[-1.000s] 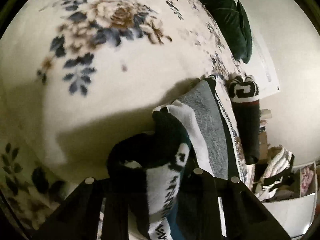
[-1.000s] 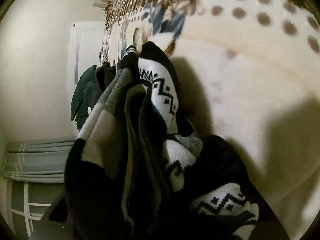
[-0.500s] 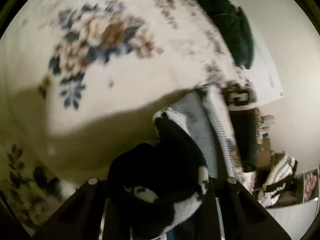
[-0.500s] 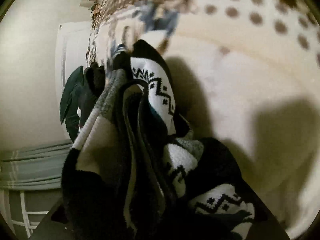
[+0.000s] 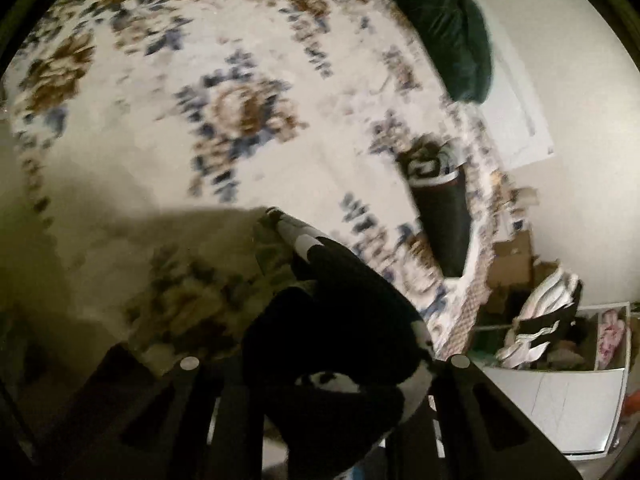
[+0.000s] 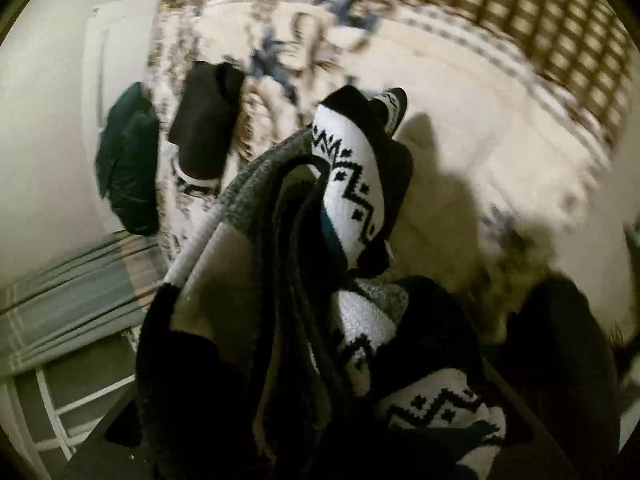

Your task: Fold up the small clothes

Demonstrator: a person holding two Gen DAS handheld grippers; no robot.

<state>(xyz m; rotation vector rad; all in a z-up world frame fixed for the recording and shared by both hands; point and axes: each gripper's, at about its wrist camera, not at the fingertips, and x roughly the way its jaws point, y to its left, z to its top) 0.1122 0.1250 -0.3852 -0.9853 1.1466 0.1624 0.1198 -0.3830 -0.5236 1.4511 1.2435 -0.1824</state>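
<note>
My left gripper (image 5: pixel 320 376) is closing, jaws pinched on the socks (image 5: pixel 340 320). My right gripper (image 6: pixel 320 420) is clamped on the same socks (image 6: pixel 348 184), which hang ahead of both, above the blanket (image 5: pixel 160 140).

A cream floral bedspread (image 5: pixel 168 168) covers the bed. A black sock (image 5: pixel 442 216) and a dark green cushion (image 5: pixel 448 36) lie on it.
</note>
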